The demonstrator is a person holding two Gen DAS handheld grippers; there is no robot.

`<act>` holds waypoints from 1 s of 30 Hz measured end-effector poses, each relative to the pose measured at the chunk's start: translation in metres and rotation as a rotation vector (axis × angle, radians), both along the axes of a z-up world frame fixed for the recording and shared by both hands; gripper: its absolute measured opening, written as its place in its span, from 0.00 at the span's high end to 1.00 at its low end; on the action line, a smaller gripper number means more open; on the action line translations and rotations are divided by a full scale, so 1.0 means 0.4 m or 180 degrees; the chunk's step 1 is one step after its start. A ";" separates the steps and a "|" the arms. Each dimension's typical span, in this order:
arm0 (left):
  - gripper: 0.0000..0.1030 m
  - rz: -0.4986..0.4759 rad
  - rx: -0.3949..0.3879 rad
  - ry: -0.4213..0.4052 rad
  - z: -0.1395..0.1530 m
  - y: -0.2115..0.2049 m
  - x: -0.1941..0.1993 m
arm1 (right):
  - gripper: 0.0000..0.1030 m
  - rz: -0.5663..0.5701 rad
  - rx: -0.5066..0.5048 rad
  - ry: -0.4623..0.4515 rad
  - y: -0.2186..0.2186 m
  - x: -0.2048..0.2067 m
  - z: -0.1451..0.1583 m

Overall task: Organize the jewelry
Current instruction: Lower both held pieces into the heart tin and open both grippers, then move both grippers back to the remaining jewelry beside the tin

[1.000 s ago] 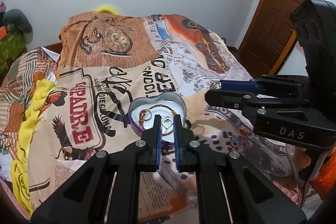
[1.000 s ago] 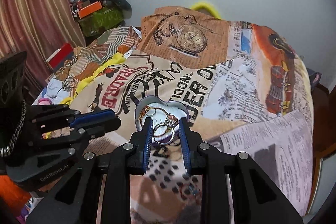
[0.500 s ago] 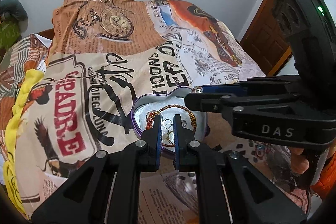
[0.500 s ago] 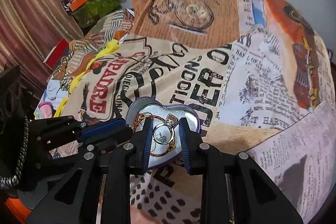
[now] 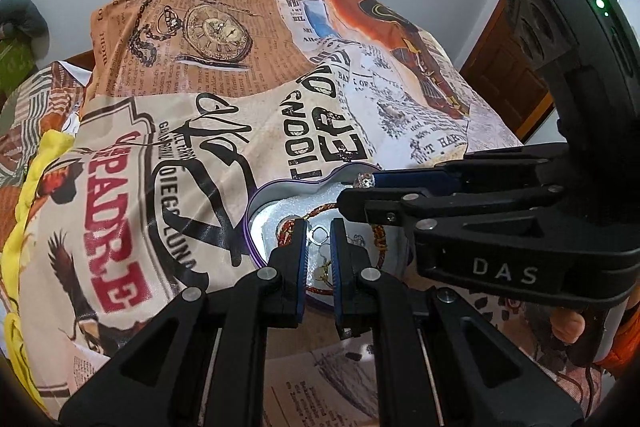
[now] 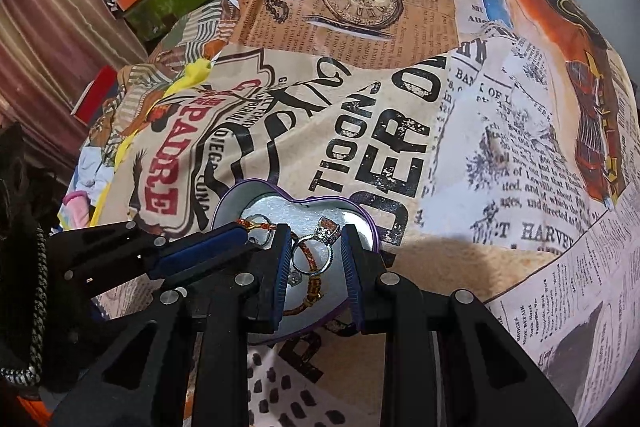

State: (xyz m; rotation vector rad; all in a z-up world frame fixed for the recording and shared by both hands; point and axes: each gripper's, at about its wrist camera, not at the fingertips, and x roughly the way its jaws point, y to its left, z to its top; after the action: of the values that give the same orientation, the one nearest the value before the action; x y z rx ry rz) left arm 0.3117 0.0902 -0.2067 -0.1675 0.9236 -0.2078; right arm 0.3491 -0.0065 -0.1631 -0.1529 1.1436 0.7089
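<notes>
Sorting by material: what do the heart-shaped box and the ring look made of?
Heart-shaped box: seemingly thin metal tin, purple outside, shiny silver inside with reflective glare. Ring: silvery polished metal band, glinting, topped by a sparkly stone setting; real silver or plated, can't tell.

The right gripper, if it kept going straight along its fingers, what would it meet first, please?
Probably the heart-shaped tin: the right gripper, shut on a ring, points into its open interior, where a red-gold bracelet lies. Depth is unclear.
</notes>
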 end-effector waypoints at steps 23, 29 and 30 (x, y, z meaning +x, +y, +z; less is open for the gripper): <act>0.76 -0.0014 0.0315 -0.0314 0.145 -0.057 -0.106 | 0.64 -0.0121 0.0182 -0.0375 -0.109 -0.088 0.155; 0.68 -0.0094 0.0345 -0.0393 0.189 -0.100 -0.144 | 0.64 -0.0214 0.0146 -0.0531 -0.179 -0.125 0.192; 0.68 -0.0120 0.0333 -0.0391 0.193 -0.111 -0.150 | 0.64 -0.0229 0.0107 -0.0579 -0.193 -0.132 0.195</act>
State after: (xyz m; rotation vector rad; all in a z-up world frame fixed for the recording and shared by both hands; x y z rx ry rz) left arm 0.2519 0.0456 -0.1294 -0.0401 0.8137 -0.2019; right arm 0.2962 -0.0837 -0.0850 -0.1441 0.9585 0.6367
